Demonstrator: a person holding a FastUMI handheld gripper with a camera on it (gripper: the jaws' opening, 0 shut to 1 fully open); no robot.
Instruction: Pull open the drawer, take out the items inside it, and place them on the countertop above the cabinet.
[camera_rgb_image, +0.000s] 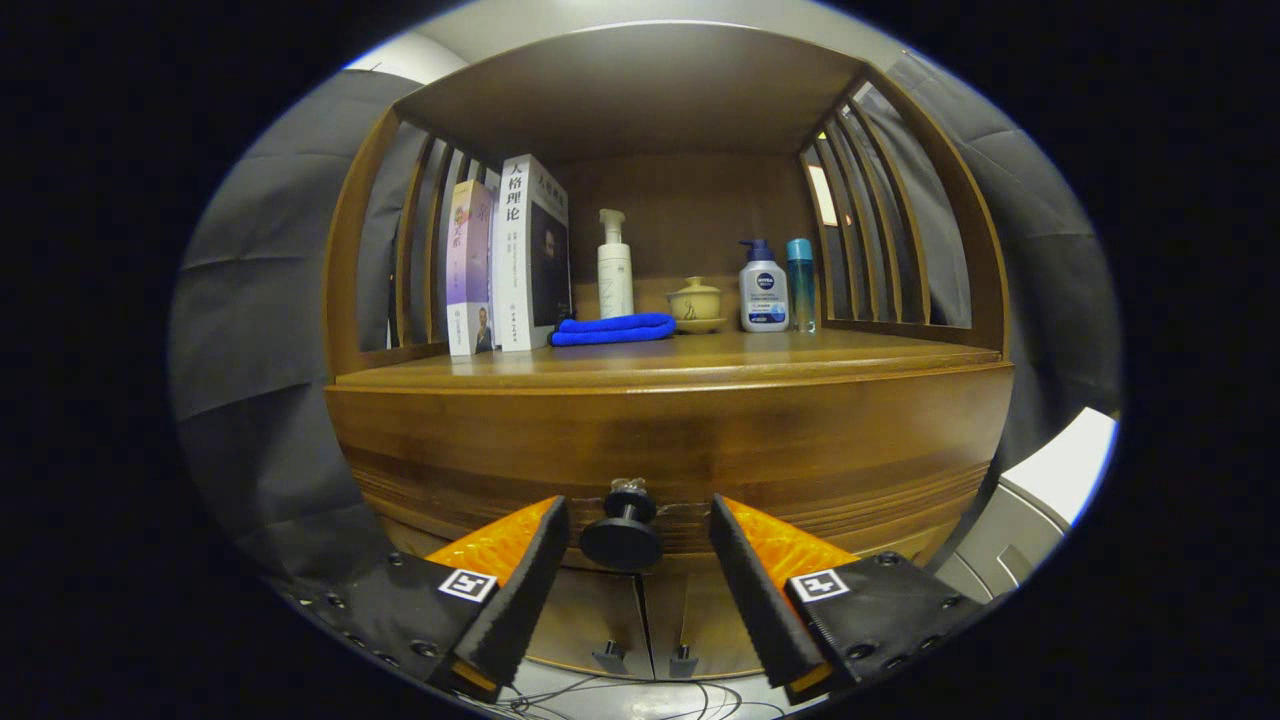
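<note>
drawer knob between open claw fingers

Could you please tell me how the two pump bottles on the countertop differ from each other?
The tall white pump bottle is slim with a white pump; the squat pump bottle is wider, with a dark blue pump and label. The tall one stands behind the blue cloth, the squat one beside a teal bottle. Both stand upright. The gripper is open, jaws flanking the drawer knob.
</note>
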